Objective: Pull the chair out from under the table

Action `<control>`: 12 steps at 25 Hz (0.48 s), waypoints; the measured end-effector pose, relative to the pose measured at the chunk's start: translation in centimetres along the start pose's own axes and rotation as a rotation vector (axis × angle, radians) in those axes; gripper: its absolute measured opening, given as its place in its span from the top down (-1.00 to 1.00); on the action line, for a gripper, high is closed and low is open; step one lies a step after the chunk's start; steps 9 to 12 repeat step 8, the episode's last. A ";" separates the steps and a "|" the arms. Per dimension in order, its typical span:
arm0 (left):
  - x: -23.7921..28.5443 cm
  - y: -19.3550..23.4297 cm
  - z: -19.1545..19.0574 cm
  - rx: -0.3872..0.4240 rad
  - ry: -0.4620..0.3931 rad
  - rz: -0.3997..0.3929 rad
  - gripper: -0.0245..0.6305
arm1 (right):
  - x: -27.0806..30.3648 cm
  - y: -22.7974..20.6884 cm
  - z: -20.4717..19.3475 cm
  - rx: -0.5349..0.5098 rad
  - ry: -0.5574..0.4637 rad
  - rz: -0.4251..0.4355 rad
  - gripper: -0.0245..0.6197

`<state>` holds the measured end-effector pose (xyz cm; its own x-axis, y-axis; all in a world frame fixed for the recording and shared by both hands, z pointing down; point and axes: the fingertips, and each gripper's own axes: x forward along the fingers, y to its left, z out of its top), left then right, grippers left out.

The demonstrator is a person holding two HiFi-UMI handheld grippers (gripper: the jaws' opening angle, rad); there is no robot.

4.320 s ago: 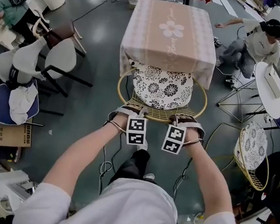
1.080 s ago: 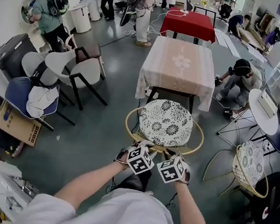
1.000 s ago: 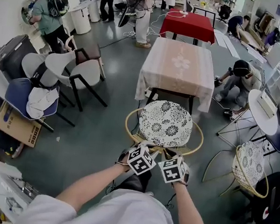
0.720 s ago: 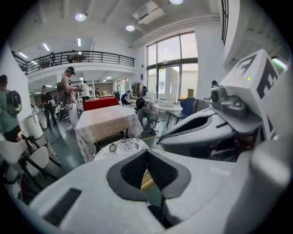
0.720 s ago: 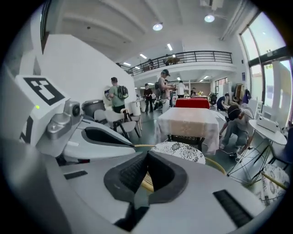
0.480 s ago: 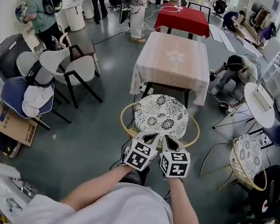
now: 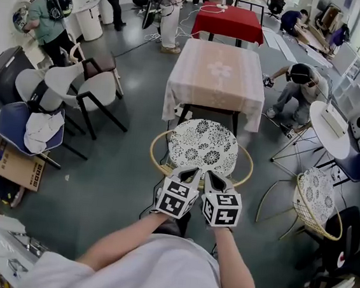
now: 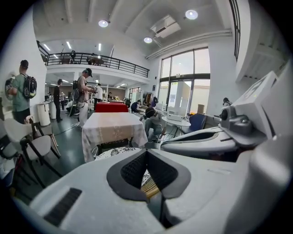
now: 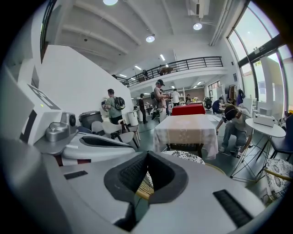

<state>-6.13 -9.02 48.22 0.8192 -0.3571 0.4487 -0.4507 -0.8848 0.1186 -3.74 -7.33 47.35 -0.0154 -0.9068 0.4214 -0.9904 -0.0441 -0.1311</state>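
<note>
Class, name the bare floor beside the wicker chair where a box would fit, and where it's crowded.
Free: floor between the wicker chair and the white chairs to its left. Crowded: its right, by the second wicker chair and round table.

Under me runs a dark grey floor [image 7: 120, 166]. Straight ahead on it stands the wicker chair [image 7: 202, 148], with the cloth-covered table [image 7: 217, 74] just beyond. A red table [image 7: 229, 20] stands farther off. White chairs [image 7: 78, 81] and a cardboard box [image 7: 10, 162] sit left, and another wicker chair [image 7: 317, 196] sits right.
</note>
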 end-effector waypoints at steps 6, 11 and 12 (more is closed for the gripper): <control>-0.2 0.5 0.4 -0.021 -0.013 0.008 0.91 | 0.0 0.1 0.7 -0.003 -0.015 0.002 0.92; -0.2 0.5 0.5 -0.027 -0.015 0.009 0.91 | 0.0 0.2 0.9 -0.003 -0.018 0.004 0.92; -0.2 0.5 0.5 -0.027 -0.015 0.009 0.91 | 0.0 0.2 0.9 -0.003 -0.018 0.004 0.92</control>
